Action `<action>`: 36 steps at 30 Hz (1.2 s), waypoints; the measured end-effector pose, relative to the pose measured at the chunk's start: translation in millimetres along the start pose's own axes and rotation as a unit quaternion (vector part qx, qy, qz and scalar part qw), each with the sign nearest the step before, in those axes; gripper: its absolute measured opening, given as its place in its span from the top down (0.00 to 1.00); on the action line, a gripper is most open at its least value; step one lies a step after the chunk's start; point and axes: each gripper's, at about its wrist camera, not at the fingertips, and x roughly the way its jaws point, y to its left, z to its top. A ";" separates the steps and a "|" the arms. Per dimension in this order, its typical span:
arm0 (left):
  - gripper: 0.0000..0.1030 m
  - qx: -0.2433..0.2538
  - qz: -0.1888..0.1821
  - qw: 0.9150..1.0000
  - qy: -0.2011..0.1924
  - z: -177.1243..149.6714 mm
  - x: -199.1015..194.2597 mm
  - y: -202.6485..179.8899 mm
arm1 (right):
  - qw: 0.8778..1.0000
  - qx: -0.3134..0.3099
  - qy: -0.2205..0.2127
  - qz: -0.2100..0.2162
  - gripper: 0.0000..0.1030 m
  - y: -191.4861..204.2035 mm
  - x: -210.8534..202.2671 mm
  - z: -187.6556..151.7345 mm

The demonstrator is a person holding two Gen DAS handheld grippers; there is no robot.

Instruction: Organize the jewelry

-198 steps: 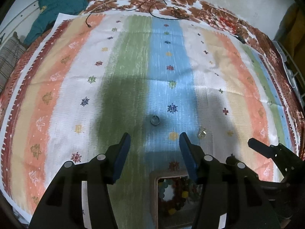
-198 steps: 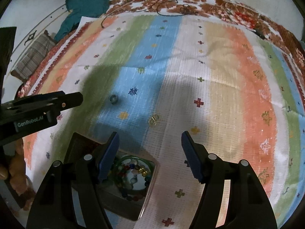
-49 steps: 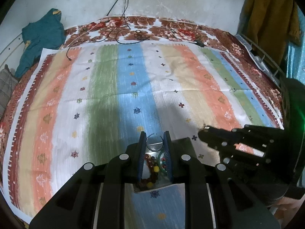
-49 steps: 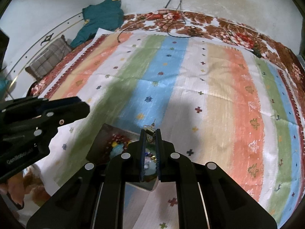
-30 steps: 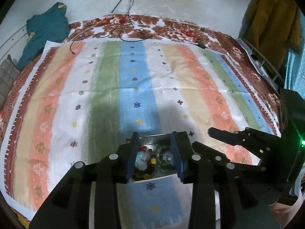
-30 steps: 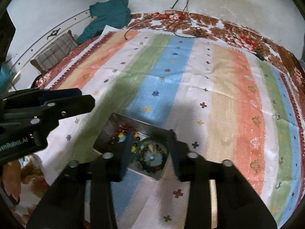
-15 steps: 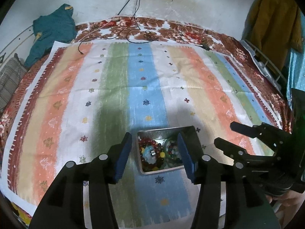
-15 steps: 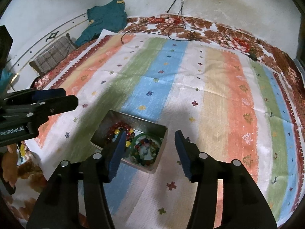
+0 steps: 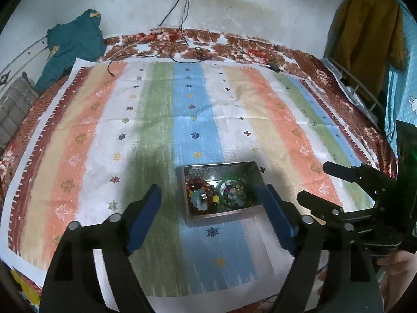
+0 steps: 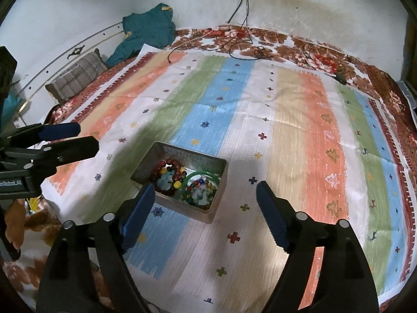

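Observation:
A shallow metal tin (image 9: 217, 169) sits on the striped cloth and holds a dark red bead bracelet (image 9: 199, 184), a green bangle (image 9: 229, 181) and mixed coloured beads. It also shows in the right wrist view (image 10: 219, 168). My left gripper (image 9: 212, 203) is open and empty, raised above the near edge of the tin. My right gripper (image 10: 204, 195) is open and empty, raised above the tin's near right corner. The right gripper's fingers (image 9: 336, 169) show at the right of the left wrist view.
The striped cloth (image 9: 260, 104) covers a bed with a floral cover (image 9: 234, 44). Black cables (image 9: 166, 54) lie at the far edge. A teal garment (image 9: 73, 44) and a checked pillow (image 10: 75, 78) lie at the far left. A mustard coat (image 9: 365, 26) hangs at the right.
Both grippers held small pieces shut over the tin, then opened and dropped them in. Since then both have opened wider and pulled up and back from the tin.

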 end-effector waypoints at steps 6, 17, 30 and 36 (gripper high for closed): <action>0.11 0.000 0.012 1.000 -0.004 -11.9 -4.5 -1.0 | 1.000 0.008 -0.012 0.004 0.15 -4.9 -9.2 -4.8; 0.06 0.018 0.027 0.999 -0.028 -29.8 -19.1 -6.2 | 1.000 0.007 -0.015 0.005 0.13 -3.6 -16.7 -15.6; 0.06 0.039 0.061 0.997 -0.040 -40.3 -26.3 -14.4 | 1.000 -0.001 -0.025 0.009 0.13 1.9 -28.8 -25.8; 0.06 0.052 0.072 0.995 -0.041 -43.4 -27.9 -18.6 | 1.000 -0.003 -0.028 0.006 0.13 1.1 -32.5 -28.9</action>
